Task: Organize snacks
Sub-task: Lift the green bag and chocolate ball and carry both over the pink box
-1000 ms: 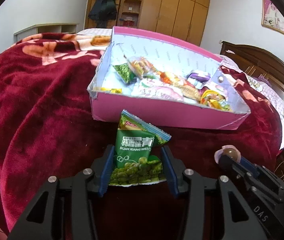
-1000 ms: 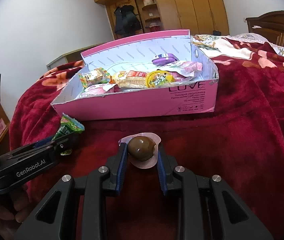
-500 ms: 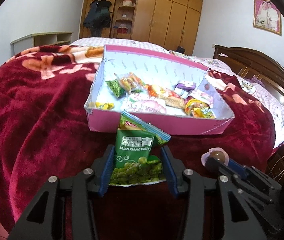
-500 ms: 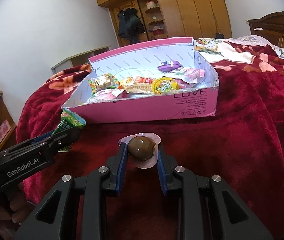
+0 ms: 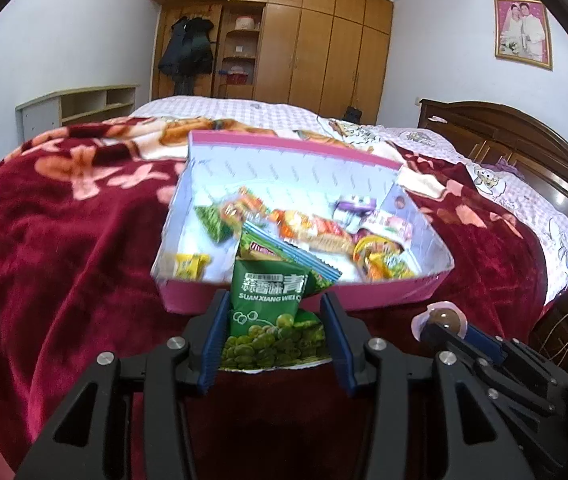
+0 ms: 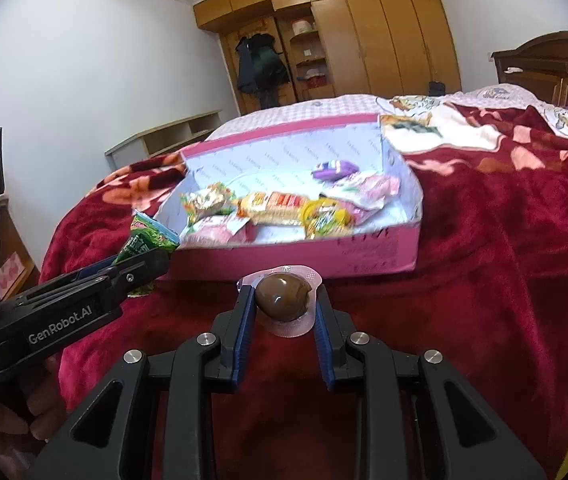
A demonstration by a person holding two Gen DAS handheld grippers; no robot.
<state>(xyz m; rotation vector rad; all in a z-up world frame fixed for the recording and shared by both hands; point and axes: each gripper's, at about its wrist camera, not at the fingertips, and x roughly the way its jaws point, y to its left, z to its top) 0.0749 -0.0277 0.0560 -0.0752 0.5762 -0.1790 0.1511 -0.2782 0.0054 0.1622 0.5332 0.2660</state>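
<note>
My left gripper (image 5: 274, 312) is shut on green pea snack packets (image 5: 270, 304), two of them stacked, held above the red blanket just before the pink box (image 5: 268, 300). My right gripper (image 6: 282, 300) is shut on a brown packed egg (image 6: 283, 297) in a clear wrapper, also held in front of the pink box (image 6: 356, 256). The box holds several snack packs. The left gripper shows in the right wrist view (image 6: 140, 268), and the right gripper with the egg shows in the left wrist view (image 5: 444, 322).
The box lies on a bed with a dark red flowered blanket (image 5: 56, 240). A wooden headboard (image 5: 524, 148) stands at the right, a wardrobe (image 5: 304, 48) at the back, a low shelf (image 5: 76, 108) at the left.
Both grippers have risen and tilted with their snacks. The box now sits lower and farther in both views, and its inside shows more.
</note>
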